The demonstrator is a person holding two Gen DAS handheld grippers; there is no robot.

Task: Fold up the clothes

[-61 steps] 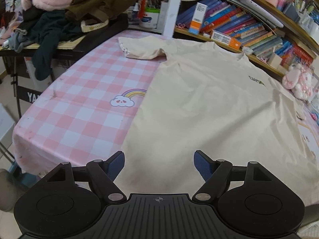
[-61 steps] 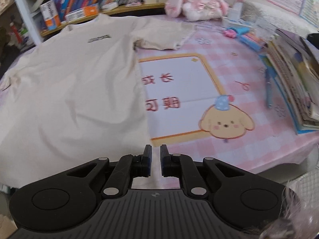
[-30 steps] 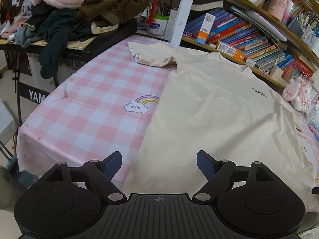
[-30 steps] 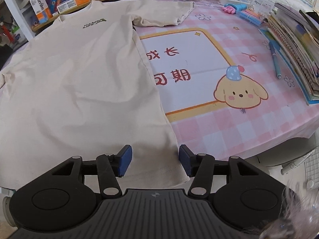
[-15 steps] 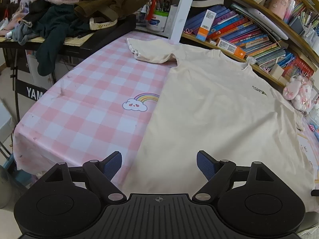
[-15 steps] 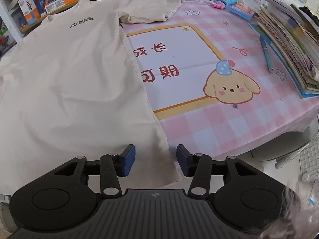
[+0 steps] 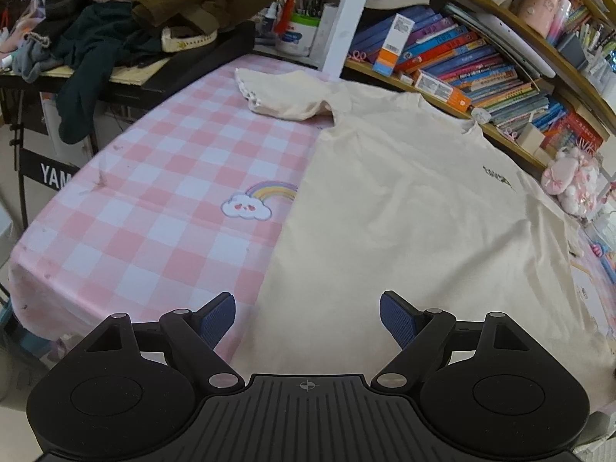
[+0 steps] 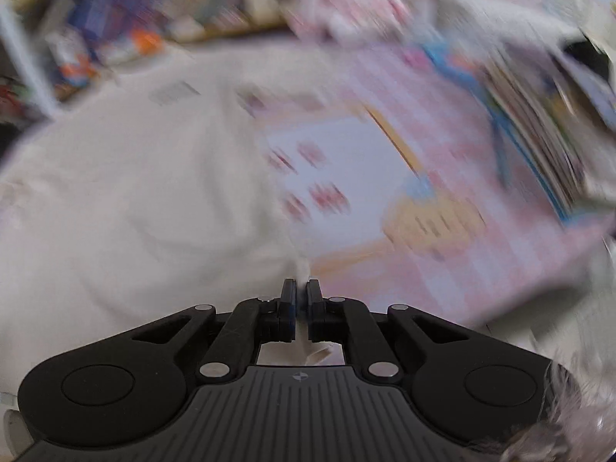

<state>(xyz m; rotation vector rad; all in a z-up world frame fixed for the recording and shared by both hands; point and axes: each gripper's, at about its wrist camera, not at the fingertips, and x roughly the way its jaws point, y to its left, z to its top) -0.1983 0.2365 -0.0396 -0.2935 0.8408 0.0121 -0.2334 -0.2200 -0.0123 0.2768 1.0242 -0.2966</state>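
Since a second ago: right gripper [image 8: 301,288] jaws, then spread either side of the T-shirt's near corner, have come together on that corner; left gripper [image 7: 307,313] unchanged, at the same wide spread.

Left wrist view:
- Left gripper: blue pads well apart, nothing pressed between them; they hover over the near hem.
- T-shirt [image 7: 415,208]: cream, short-sleeved, spread flat and front up on the table, collar toward the bookshelf, small dark print on the chest. One sleeve [image 7: 285,98] lies out to the left on the cloth.
- Tablecloth [image 7: 154,208]: pink and white check, rainbow-and-cloud picture [image 7: 256,200] just beside the T-shirt's left edge.
- Bookshelf [image 7: 473,73]: behind the table, rows of coloured books.
- Pile of clothes [image 7: 127,11]: dark green, olive and pink pieces on a separate stand at far left.
- Plush toy [image 7: 569,181]: pink, at the table's far right.

Right wrist view (heavily blurred):
- Right gripper: jaws together, a pinch of cream fabric clamped between the pads, cloth rising into the grip.
- T-shirt [image 8: 134,192]: fills the left half, creased toward the gripper.
- Tablecloth [image 8: 481,269]: pink, with a yellow cartoon dog [image 8: 435,223] and a white framed panel.
- Stack of books [image 8: 539,115]: along the right edge, detail not readable.
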